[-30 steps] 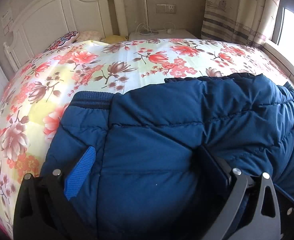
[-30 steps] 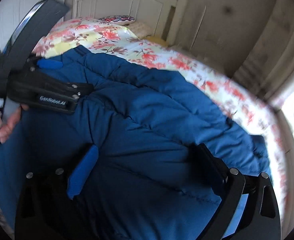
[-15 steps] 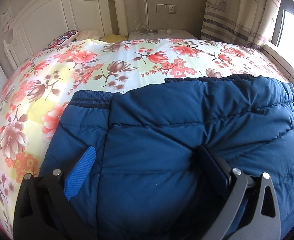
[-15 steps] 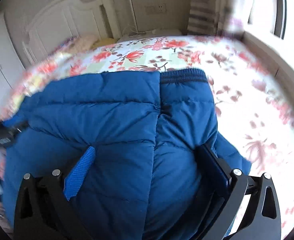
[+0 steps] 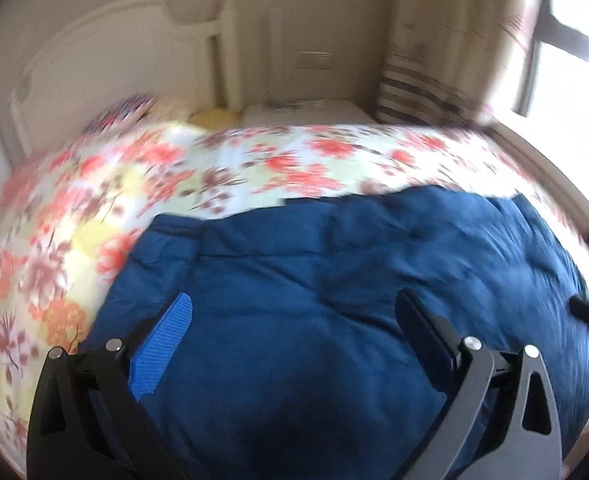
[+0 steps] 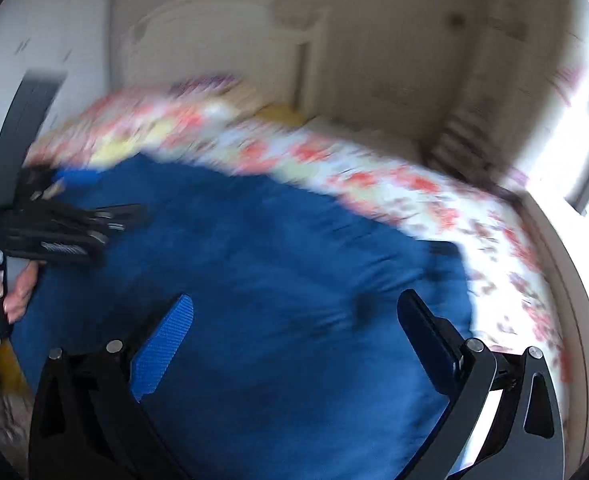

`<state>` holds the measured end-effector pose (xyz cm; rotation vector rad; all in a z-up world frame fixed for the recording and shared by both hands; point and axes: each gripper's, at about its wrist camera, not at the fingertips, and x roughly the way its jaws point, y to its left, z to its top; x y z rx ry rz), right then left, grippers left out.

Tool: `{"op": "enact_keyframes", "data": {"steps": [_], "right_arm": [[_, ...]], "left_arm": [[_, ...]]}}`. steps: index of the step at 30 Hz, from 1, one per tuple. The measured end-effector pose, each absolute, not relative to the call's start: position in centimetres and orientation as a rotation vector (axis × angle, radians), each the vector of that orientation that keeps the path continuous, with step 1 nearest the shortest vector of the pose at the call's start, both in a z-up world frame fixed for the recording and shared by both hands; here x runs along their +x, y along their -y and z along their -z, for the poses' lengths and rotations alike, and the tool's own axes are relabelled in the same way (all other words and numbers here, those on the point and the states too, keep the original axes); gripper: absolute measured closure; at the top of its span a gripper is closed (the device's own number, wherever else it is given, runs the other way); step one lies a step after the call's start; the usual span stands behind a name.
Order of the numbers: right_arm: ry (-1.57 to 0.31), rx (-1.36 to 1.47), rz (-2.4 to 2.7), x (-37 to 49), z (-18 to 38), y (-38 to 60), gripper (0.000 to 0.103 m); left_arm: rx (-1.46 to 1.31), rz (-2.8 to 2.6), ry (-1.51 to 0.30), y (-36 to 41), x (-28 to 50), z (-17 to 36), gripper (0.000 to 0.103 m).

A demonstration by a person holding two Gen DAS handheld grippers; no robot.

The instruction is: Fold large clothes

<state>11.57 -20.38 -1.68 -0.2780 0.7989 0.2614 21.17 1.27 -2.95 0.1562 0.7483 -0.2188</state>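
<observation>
Both views are motion-blurred: the floral bedspread (image 5: 222, 168) smears, the blue jacket (image 5: 334, 300) loses its quilting and runs off the lower edge.

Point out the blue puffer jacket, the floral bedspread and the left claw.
blue puffer jacket (image 5: 314, 280): left wrist view, quilted middle panel.
floral bedspread (image 5: 254, 160): left wrist view, bare patch behind the jacket.
left claw (image 6: 74, 228): right wrist view, its fingertip end.
</observation>
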Motion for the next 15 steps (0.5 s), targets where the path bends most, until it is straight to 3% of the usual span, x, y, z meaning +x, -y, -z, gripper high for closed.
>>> {"op": "enact_keyframes", "data": {"steps": [3,10,15], "right_arm": [[-0.834,-0.276,-0.281,12.5,5.1,19.3,0.004],[-0.849,-0.236,-0.254,12.4,3.7,20.7,0.005],[-0.803,-0.151,-0.077,11.7,1.7,27.6,0.005]], "left_arm": [[0.319,0.184,-0.752,1.4,20.8,6.4,0.002],[0.185,0.235,-0.797,-0.9,21.8,6.4,0.002],[0.129,0.115,-0.742,-5.2,19.5,4.9,0.002]]}}
